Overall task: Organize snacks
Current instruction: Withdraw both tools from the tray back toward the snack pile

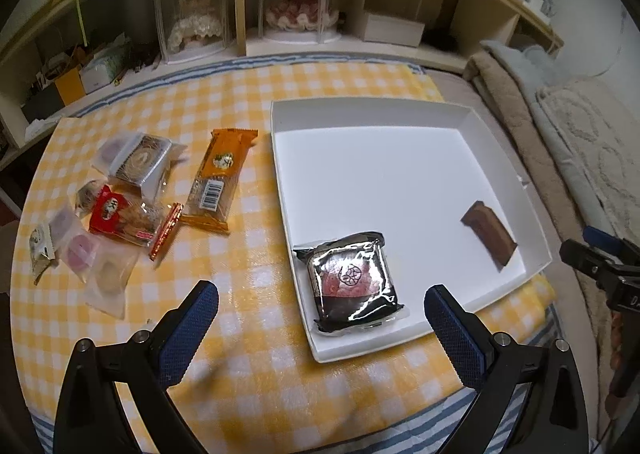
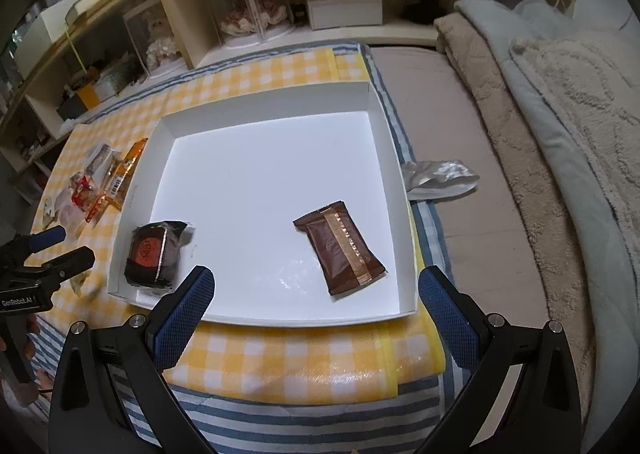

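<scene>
A white tray (image 1: 280,158) sits on the yellow checked cloth and also shows in the right wrist view (image 2: 248,94). In it lie a black foil snack with a red seal (image 1: 352,282), also seen from the right (image 2: 152,254), and a brown packet (image 1: 490,238), also seen from the right (image 2: 340,248). Left of the tray lie an orange bar (image 1: 218,182), a red cracker pack (image 1: 128,222) and several clear-wrapped sweets (image 1: 132,158). My left gripper (image 1: 320,314) is open and empty above the tray's near left corner. My right gripper (image 2: 316,302) is open and empty over the tray's near edge.
A low shelf (image 1: 240,34) with doll cases stands behind the table. A silver wrapper (image 2: 440,176) lies on the grey mat right of the tray. Folded blankets (image 2: 560,114) lie further right. The striped cloth edge (image 2: 280,426) runs along the front.
</scene>
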`<action>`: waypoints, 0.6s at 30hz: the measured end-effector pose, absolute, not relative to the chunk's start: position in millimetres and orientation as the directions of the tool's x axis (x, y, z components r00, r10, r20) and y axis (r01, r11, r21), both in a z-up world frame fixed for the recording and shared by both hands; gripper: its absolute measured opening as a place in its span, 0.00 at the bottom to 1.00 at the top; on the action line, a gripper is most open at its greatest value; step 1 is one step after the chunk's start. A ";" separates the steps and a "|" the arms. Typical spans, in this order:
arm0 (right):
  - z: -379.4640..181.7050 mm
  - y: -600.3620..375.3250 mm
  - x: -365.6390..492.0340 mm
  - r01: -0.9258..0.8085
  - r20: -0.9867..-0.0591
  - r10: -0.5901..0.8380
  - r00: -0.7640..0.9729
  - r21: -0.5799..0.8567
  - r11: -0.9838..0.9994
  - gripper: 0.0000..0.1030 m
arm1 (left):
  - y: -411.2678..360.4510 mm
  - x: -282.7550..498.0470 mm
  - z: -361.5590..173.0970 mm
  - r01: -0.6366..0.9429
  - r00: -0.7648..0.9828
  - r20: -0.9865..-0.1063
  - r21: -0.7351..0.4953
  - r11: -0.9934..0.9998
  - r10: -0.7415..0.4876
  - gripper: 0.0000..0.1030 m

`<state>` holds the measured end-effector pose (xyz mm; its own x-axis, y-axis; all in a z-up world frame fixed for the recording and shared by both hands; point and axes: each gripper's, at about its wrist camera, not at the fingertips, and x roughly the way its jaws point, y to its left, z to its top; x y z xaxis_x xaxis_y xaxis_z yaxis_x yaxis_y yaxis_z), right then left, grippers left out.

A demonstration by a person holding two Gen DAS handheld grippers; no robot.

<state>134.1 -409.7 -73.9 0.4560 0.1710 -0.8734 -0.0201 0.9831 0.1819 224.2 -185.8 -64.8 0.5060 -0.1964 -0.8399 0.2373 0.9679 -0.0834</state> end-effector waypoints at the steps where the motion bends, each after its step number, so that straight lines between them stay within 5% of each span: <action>1: -71.1 -409.5 131.9 -0.015 -0.871 0.173 0.460 0.187 0.982 1.00 | -185.3 221.6 -61.8 0.239 0.509 -0.837 -0.084 0.967 -0.199 1.00; 18: 6.5 -376.9 100.0 -0.044 -0.762 0.159 0.628 0.170 0.985 1.00 | -139.7 164.4 22.8 0.270 0.615 -0.747 -0.099 0.958 -0.251 1.00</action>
<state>100.0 -376.9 6.5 0.6282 0.1592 -0.7616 -0.0438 0.9845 0.1696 164.4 -139.7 22.8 0.6154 -0.2513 -0.7471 0.2704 0.9576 -0.0994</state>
